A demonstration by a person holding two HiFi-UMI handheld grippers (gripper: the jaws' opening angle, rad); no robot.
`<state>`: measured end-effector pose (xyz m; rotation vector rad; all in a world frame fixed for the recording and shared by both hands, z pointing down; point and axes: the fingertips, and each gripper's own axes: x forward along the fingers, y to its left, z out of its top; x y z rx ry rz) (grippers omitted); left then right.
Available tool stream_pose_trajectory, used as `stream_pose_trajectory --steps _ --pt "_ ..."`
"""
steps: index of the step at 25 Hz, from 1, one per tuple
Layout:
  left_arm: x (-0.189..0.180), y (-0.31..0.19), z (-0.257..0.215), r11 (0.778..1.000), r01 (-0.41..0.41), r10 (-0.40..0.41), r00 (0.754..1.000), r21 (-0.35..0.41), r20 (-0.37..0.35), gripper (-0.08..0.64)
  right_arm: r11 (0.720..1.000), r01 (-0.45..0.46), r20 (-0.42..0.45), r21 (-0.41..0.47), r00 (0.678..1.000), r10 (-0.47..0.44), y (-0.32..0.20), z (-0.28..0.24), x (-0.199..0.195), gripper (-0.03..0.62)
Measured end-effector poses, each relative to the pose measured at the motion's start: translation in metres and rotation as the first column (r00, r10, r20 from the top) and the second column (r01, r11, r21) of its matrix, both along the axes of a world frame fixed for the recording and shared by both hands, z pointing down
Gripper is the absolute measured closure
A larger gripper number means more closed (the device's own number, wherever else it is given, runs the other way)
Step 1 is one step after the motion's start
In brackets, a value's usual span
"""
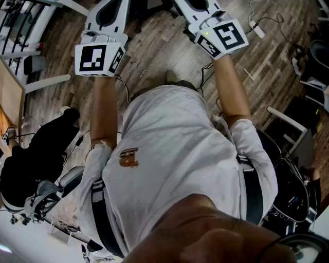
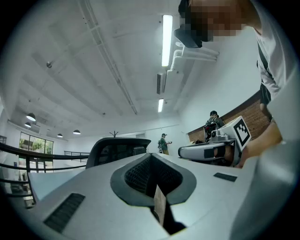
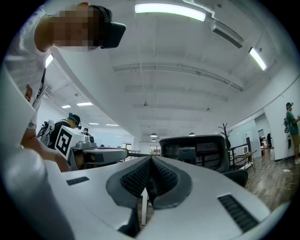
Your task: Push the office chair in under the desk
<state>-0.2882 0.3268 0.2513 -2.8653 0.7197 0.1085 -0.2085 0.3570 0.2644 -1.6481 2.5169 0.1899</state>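
A black mesh-backed office chair [image 2: 117,151] stands ahead of my left gripper [image 2: 151,165], some way off. The same sort of chair back [image 3: 197,152] shows past my right gripper [image 3: 151,165]. Both grippers are shut with nothing between the pads. In the head view they are held out side by side at chest height over the wooden floor, the left gripper [image 1: 105,23] and the right gripper [image 1: 205,15] pointing away from me, their tips cut off by the top edge. Each gripper view shows the other gripper alongside. I cannot make out the desk for certain.
A black chair [image 1: 36,149] sits low at my left and another dark seat [image 1: 290,180] at my right. A wooden tabletop edge [image 1: 7,95] with white legs lies at far left. Cables and a power strip [image 1: 257,30] lie on the floor. People stand in the distance.
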Motion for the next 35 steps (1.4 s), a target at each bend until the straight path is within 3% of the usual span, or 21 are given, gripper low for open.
stream_pose_trajectory --steps 10,16,20,26,30,32,35 --pt "0.008 -0.002 0.001 1.000 0.026 -0.026 1.000 -0.003 -0.001 0.540 0.999 0.052 -0.006 0.008 0.999 -0.052 0.002 -0.004 0.007 0.557" --pt "0.029 -0.011 0.002 0.999 0.050 -0.050 0.999 0.014 -0.005 0.540 0.997 0.081 -0.038 0.010 0.996 -0.081 -0.007 -0.004 0.036 0.555" --pt "0.044 -0.026 -0.001 0.995 0.094 -0.095 0.995 0.042 0.016 0.538 0.996 0.094 -0.095 -0.013 0.991 -0.095 -0.021 -0.001 0.062 0.554" --pt "0.054 -0.051 0.004 0.985 0.135 -0.147 0.982 0.105 0.118 0.497 0.997 0.067 -0.222 -0.040 0.972 -0.074 -0.043 0.004 0.096 0.554" --pt "0.054 -0.076 0.017 0.973 0.146 -0.187 0.952 0.179 0.241 0.422 0.997 0.049 -0.325 -0.059 0.943 -0.066 -0.062 0.011 0.110 0.530" --pt "0.053 -0.090 0.026 0.961 0.144 -0.217 0.923 0.238 0.318 0.409 0.996 0.042 -0.386 -0.078 0.920 -0.069 -0.072 0.016 0.116 0.474" --pt "0.048 -0.112 0.042 0.935 0.138 -0.275 0.863 0.325 0.424 0.381 0.995 0.015 -0.497 -0.094 0.866 -0.060 -0.086 0.028 0.125 0.440"
